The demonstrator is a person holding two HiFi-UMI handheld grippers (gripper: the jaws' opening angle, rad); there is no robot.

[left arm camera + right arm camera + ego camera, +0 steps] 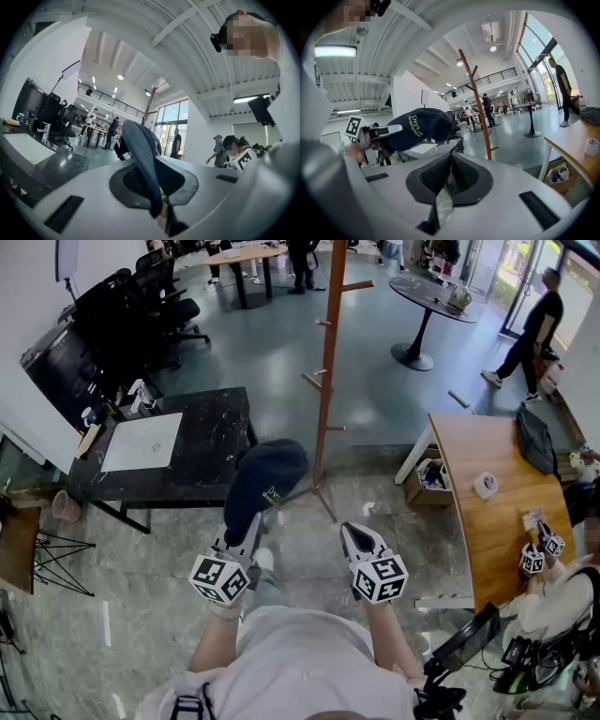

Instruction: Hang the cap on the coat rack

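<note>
The dark cap (265,479) is pinched by its brim in the left gripper (251,523), near the coat rack (327,362). The right gripper (354,532) is pressed together on nothing. The carrying step is judged in hand, and next the cap must be raised and lowered over a peg.

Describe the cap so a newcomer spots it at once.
Find the tall wooden coat rack on the grey floor. Near its base, by the black table, the left gripper pinches the cap. It is the only dark navy dome, with yellow-green lettering.
</note>
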